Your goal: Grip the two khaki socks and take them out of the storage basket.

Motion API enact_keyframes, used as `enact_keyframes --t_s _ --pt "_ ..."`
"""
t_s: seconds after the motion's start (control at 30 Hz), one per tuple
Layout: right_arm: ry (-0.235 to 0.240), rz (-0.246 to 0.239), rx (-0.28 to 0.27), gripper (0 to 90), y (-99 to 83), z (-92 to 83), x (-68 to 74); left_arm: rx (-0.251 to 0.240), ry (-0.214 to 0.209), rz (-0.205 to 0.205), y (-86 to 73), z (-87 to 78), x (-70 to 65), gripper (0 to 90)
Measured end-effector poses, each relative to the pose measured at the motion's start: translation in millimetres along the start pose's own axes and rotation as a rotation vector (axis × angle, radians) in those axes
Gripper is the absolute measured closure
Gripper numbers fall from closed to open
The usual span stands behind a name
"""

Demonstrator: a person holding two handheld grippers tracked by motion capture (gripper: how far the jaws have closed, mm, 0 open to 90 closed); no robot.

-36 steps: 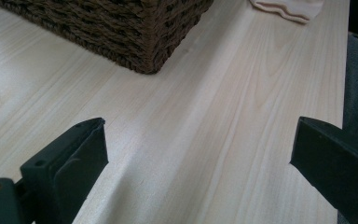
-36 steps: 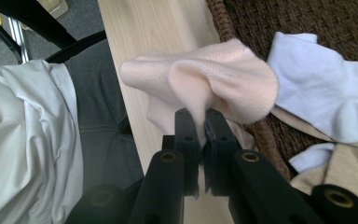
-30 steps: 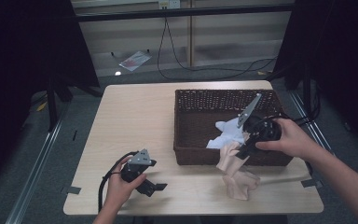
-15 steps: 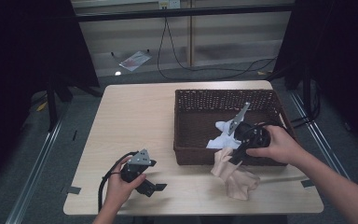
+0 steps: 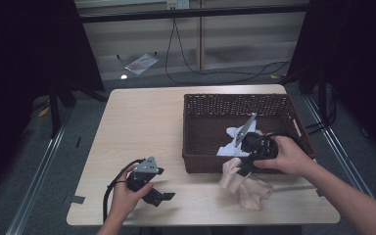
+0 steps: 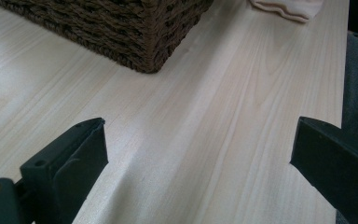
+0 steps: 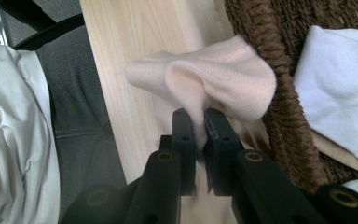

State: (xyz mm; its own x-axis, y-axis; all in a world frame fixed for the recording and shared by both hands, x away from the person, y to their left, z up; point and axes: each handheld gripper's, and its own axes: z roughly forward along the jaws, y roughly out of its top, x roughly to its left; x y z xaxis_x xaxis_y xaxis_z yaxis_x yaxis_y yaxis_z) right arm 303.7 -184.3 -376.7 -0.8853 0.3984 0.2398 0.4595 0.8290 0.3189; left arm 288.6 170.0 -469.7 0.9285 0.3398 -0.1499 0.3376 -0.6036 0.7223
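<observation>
A peach cloth point(image 5: 245, 185) lies bunched on the table in front of the brown wicker basket point(image 5: 210, 105). My right gripper point(image 5: 241, 169) is shut on the cloth's upper fold, right beside the basket's front wall. In the right gripper view the jaws pinch the peach cloth point(image 7: 205, 81) at my right gripper point(image 7: 199, 117), with the basket wall point(image 7: 279, 98) just to the right. A white cloth point(image 5: 232, 142) lies inside the basket. My left gripper point(image 5: 161, 196) rests low on the table at the front left, open with nothing in it, and its jaws stand wide apart in the left gripper view point(image 6: 200, 140).
The light wooden table point(image 5: 142, 122) has bare room left of the basket. The basket's near corner point(image 6: 135, 32) and the peach cloth's edge point(image 6: 289, 7) show ahead of the left gripper. The person's lap and white shirt point(image 7: 14, 121) lie past the table's front edge.
My right gripper has come down and a little left from above the basket rim, still holding the peach cloth, which now sits lower on the table. The left gripper has stayed put.
</observation>
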Motion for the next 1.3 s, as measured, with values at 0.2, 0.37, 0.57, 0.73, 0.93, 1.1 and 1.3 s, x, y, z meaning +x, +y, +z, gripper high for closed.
enact_keyframes --t_s 0.2,0.37,0.57,0.73,0.93,1.1,1.3 --pt "-0.012 0.001 0.012 56.7 -1.0 -0.3 1.4 -0.002 -0.002 -0.001 -0.1 0.6 0.8 3.4" --pt "-0.024 -0.003 -0.006 44.2 -4.2 -2.0 3.4 0.0 -0.003 -0.001 0.4 1.1 0.2 3.4" --pt "-0.029 -0.004 -0.022 33.1 -8.1 -4.8 5.9 0.005 0.0 0.005 0.4 -0.1 0.7 3.4" --pt "-0.038 -0.011 -0.029 26.0 -12.1 -5.5 7.3 0.003 0.001 0.001 0.3 0.1 0.7 3.4" --pt "-0.046 0.002 -0.052 17.1 -19.9 -8.0 5.8 0.002 -0.003 0.0 0.2 0.7 0.6 3.3" --pt "-0.063 0.0 -0.063 12.2 -26.6 -11.5 7.1 -0.001 -0.002 0.0 0.1 0.3 1.2 3.3" --pt "-0.065 0.004 -0.074 10.4 -36.1 -15.5 7.8 -0.004 -0.001 -0.004 0.1 0.8 0.9 3.3"
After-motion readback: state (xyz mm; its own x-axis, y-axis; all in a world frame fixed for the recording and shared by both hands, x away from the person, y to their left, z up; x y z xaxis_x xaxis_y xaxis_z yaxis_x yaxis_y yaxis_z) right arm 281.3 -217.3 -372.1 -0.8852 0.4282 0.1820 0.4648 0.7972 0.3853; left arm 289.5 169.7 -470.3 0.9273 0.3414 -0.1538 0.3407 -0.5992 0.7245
